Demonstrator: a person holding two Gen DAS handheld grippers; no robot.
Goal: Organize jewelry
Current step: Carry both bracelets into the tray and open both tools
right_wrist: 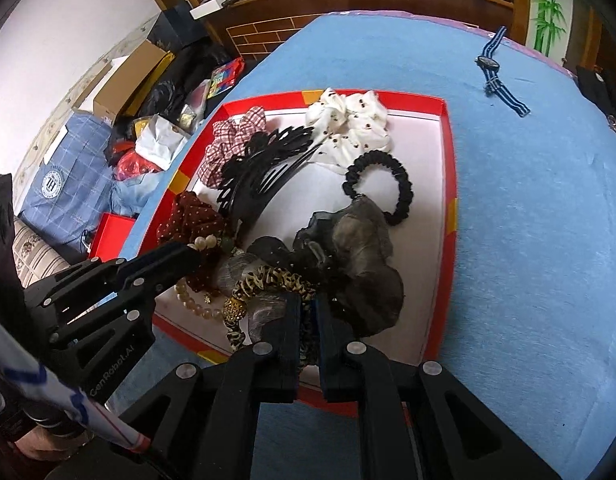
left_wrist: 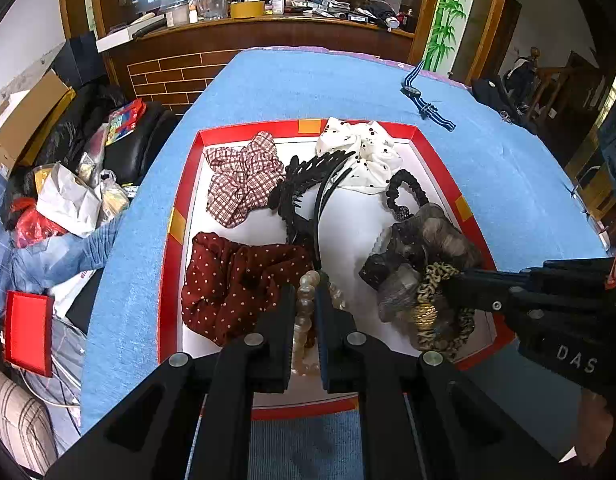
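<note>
A red-rimmed box [left_wrist: 176,216] [right_wrist: 448,184] on the blue cloth holds scrunchies, a black comb headband [left_wrist: 304,184] [right_wrist: 260,168] and a black hair tie [right_wrist: 382,184]. My left gripper [left_wrist: 306,300] is shut on a pearl bead bracelet [left_wrist: 306,320] [right_wrist: 196,300] over the dark red dotted scrunchie [left_wrist: 232,280]. My right gripper [right_wrist: 306,312] is shut on a leopard-print scrunchie [right_wrist: 272,280] [left_wrist: 432,312] beside a grey sheer scrunchie [right_wrist: 356,248]. A blue striped watch [left_wrist: 424,100] [right_wrist: 496,76] lies on the cloth beyond the box.
A plaid scrunchie [left_wrist: 240,176] and a white dotted scrunchie [left_wrist: 364,152] lie at the box's far side. Bags, boxes and clutter [left_wrist: 68,184] lie on the floor left of the table. A cluttered wooden counter [left_wrist: 268,12] stands behind.
</note>
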